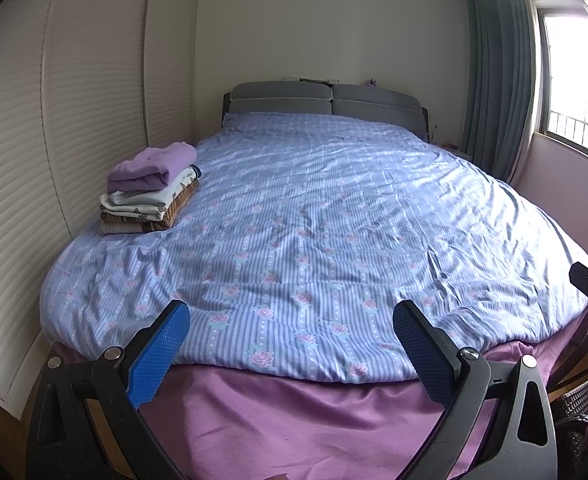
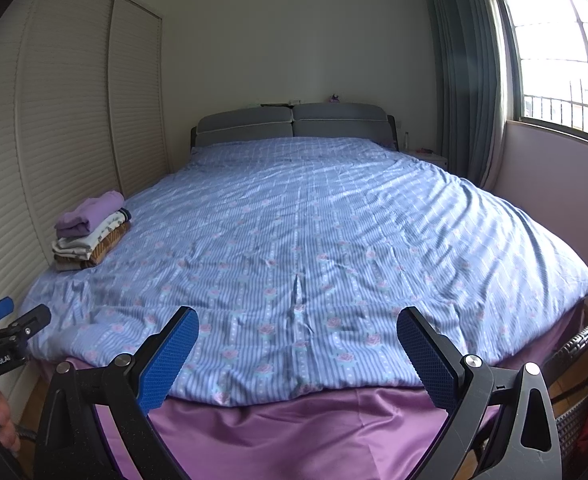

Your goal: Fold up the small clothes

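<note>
Already folded, a stack of small clothes topped by a lilac garment lies on the blue striped rose-print quilt near the louvred cream wardrobe, its long axis running toward the grey padded headboard. Left claw and right claw both gape apart, empty.

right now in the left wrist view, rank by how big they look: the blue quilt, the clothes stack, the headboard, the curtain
1. quilt, by far the largest
2. curtain
3. headboard, close to the curtain in apparent area, so that order is unsure
4. clothes stack, smallest

The stack lies nearer the camera than the headboard and still looks smaller.
</note>
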Motion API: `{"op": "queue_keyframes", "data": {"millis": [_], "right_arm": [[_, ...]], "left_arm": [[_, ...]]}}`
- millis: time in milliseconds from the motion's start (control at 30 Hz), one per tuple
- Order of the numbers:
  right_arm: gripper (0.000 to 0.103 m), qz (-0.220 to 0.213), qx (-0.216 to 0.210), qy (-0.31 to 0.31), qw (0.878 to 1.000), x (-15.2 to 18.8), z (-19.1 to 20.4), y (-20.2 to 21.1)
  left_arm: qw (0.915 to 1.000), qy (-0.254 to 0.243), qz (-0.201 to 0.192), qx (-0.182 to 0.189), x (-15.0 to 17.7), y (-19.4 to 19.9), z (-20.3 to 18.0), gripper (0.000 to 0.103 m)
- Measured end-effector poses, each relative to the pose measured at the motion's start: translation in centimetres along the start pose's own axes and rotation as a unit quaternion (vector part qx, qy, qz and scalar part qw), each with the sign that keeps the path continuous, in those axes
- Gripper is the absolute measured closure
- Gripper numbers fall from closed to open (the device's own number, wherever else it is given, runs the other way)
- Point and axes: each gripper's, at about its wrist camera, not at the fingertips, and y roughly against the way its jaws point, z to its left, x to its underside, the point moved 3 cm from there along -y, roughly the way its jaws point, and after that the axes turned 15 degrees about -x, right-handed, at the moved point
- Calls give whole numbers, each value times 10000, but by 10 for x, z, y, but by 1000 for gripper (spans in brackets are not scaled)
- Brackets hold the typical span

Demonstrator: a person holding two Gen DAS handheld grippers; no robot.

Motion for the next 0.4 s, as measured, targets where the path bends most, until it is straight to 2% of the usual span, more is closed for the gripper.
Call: {"op": "queue_keyframes", "data": {"millis": [167,400], "right_arm": [[3,11,-9,-28,10000,0,0,0],[3,12,-12,-20,10000,0,0,0]], "left_arm": [[10000,-18,31,30,1,-1,-1,0],[9997,-153,-167,-22,0,2,-4,0]]}}
